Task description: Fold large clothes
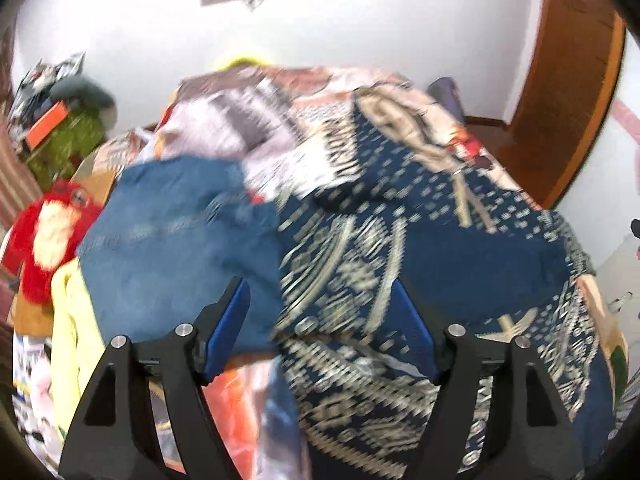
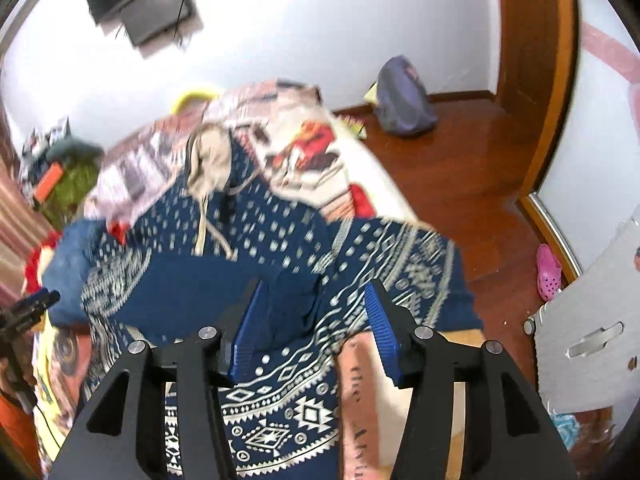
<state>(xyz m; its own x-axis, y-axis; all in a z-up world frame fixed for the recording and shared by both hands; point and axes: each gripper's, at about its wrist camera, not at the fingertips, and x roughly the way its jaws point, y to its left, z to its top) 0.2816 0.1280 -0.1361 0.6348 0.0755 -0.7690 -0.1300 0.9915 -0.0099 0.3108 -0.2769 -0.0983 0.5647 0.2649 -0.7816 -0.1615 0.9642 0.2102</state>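
Navy patterned hoodie lies on the bed; both grippers' jaws parted, gripping nothing.

Patterned hoodie spread on bed; jeans left of it; backpack on floor behind.

Both fisheye views are brightly, evenly lit, with dark curved corners, and motion blur smears the patterned garment, perhaps hiding fine detail.

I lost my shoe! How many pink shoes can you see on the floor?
1. One pink shoe lies on the wooden floor at the right, beside the mirror frame. Its partner may be hidden elsewhere.
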